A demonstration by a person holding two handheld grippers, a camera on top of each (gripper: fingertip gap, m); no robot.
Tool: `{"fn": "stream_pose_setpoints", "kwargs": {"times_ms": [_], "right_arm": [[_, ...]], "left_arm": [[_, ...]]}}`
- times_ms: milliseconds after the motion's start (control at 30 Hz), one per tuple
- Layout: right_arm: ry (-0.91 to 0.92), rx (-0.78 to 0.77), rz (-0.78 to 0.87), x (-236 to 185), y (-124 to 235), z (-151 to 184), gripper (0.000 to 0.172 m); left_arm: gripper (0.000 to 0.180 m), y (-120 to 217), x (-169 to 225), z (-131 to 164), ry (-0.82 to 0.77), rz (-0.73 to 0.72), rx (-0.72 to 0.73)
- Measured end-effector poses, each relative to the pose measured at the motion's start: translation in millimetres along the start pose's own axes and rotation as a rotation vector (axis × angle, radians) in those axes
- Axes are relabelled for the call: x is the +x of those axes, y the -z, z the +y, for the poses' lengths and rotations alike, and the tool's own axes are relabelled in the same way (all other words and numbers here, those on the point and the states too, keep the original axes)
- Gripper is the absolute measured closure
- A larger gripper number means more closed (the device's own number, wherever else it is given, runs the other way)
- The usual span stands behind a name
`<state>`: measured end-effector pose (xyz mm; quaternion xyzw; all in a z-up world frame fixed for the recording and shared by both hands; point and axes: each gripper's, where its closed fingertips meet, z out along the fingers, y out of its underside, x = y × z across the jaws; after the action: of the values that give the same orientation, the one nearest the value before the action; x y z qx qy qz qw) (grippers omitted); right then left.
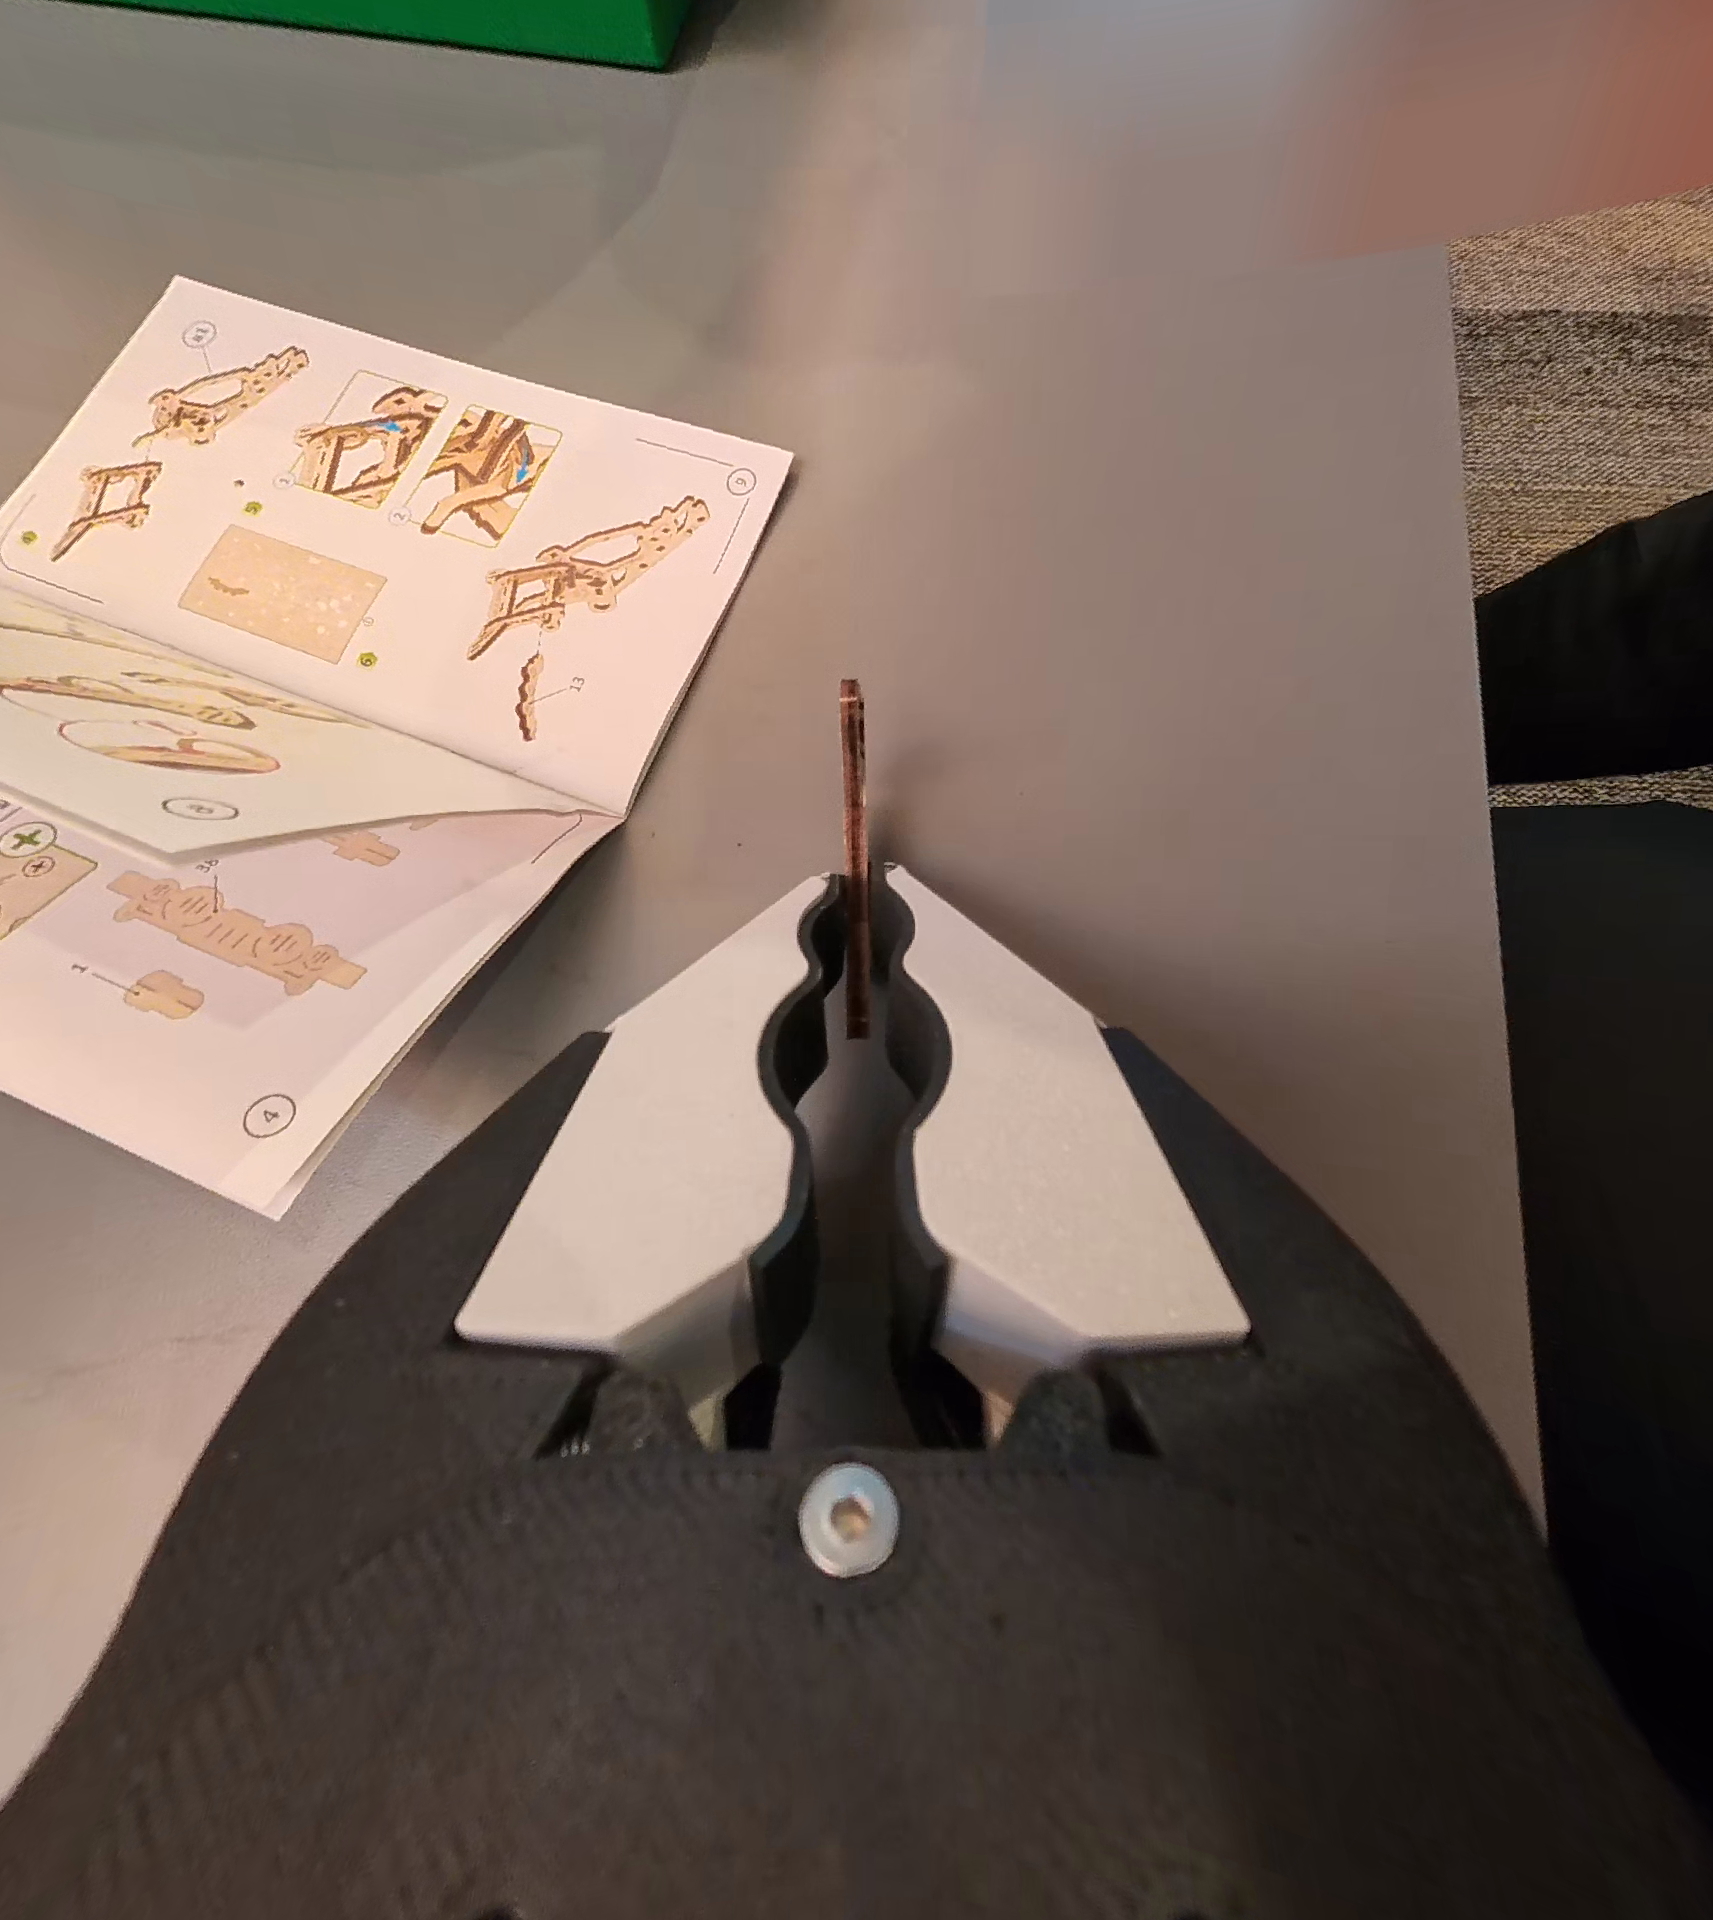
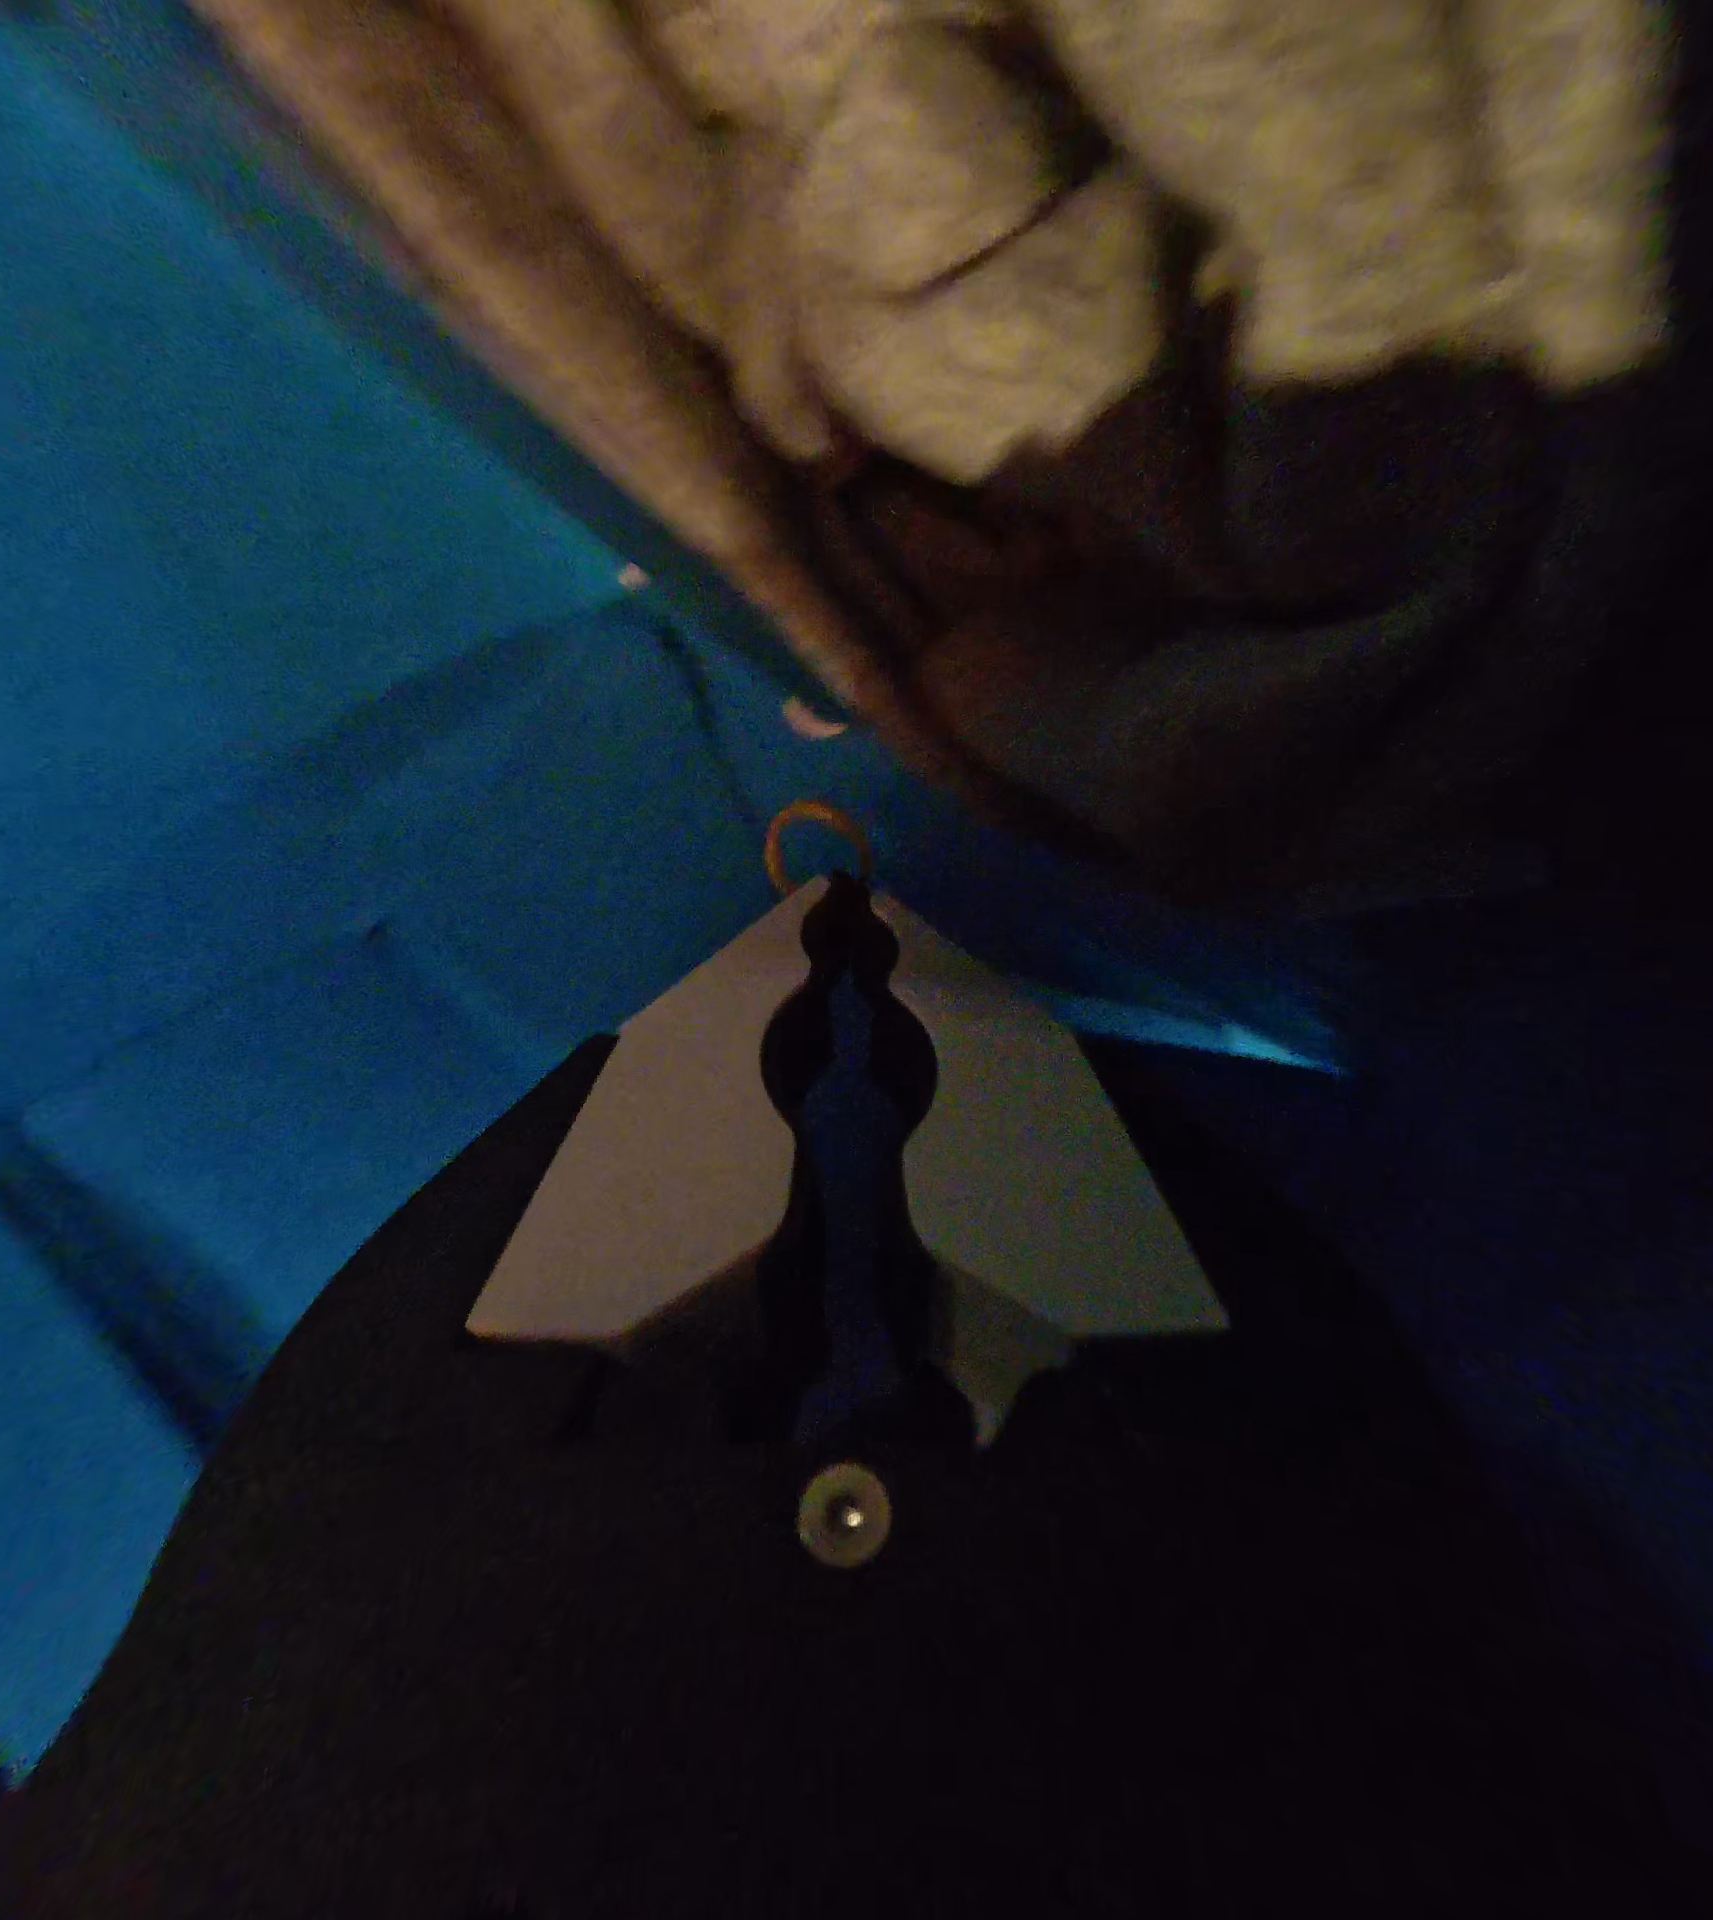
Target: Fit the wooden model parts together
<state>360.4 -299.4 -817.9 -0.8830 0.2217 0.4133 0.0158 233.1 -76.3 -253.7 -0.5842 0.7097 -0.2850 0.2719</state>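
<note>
Grey tabletop stretches ahead of the left gripper, whose fingertips clamp a thin brown wooden part edge-on, jutting forward. An open instruction booklet lies to its left. In the dim right view, the right gripper pinches a small orange ring against blue fabric.

Green box cropped by top edge; thin orange-brown ring partly hidden behind fingertips; cream fleecy fabric blurred, possibly a sleeve.
</note>
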Motion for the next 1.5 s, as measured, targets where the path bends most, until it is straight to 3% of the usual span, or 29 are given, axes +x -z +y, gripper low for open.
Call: {"fn": "stream_pose_setpoints", "kwargs": {"times_ms": [133, 267, 467, 567, 667, 833, 967, 1100, 1300, 1500], "right_arm": [[0.04, 0.075, -0.042, -32, 26, -10, 0.172], [0.125, 0.222, -0.028, -87, 80, -9, 0.172], [0.268, 0.388, 0.006, -181, 184, 39, 0.172], [0.376, 0.394, 0.033, -232, 225, 72, 0.172], [0.537, 0.302, 0.045, -285, 252, 101, 0.172], [0.749, 0.287, 0.041, -385, 313, 119, 0.172], [0.915, 0.452, 0.086, -475, 349, 82, 0.172], [1.017, 0.547, 0.115, -545, 337, 29, 0.172], [0.962, 0.614, 0.007, -588, 316, -27, 0.172], [0.901, 0.638, -0.091, -620, 320, -41, 0.172]], "left_arm": [[0.179, 0, 0, 0, 0.001, 0.001, 0.0], [0.179, 0, 0, 0, -0.007, -0.004, 0.0], [0.179, 2, 0, -2, -0.025, -0.025, 0.016], [0.179, 4, 1, -5, -0.031, -0.022, 0.041], [0.179, 8, 3, -9, -0.044, -0.022, 0.075], [0.179, 16, 3, -18, -0.109, -0.072, 0.155], [0.179, 21, 3, -24, -0.152, -0.107, 0.201], [0.179, 23, 6, -29, -0.177, -0.112, 0.234], [0.179, 48, -2, -55, -0.022, -0.043, 0.463], [0.179, 80, -14, -77, 0.178, 0.109, 0.705]]}}
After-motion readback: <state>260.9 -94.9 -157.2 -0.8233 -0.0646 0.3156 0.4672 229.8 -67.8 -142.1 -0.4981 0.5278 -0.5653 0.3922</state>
